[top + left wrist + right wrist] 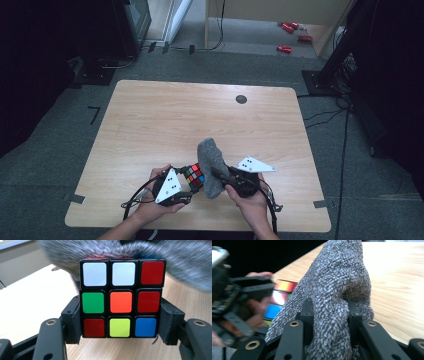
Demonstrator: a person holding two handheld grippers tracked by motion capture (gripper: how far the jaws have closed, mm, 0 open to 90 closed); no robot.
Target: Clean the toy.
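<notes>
The left gripper (186,186) is shut tight on a puzzle cube with black edges and coloured square stickers (194,177), and the cube is held up off the table. In the left gripper view the two black jaws are pressed against the left and right sides of the cube (121,299), down at its lower rows. On the face that is seen there, white, white and red squares are in the top row, green, orange and red in the middle row, and red, yellow and blue in the bottom row. The right gripper (218,174) is closed on a fuzzy grey cloth (212,167), which is squeezed between its two black jaws in the right gripper view (329,322). The cloth is stood up tall from the jaws and is pushed against the right side of the cube. In the left gripper view the grey cloth (175,262) is seen blurred over and behind the top of the cube. Both grippers are held by a person's hands near the front edge of a light wooden table (160,115). A small dark round spot (241,99) is seen far off on the table top. Grey carpet (50,150) is laid all around the table.
</notes>
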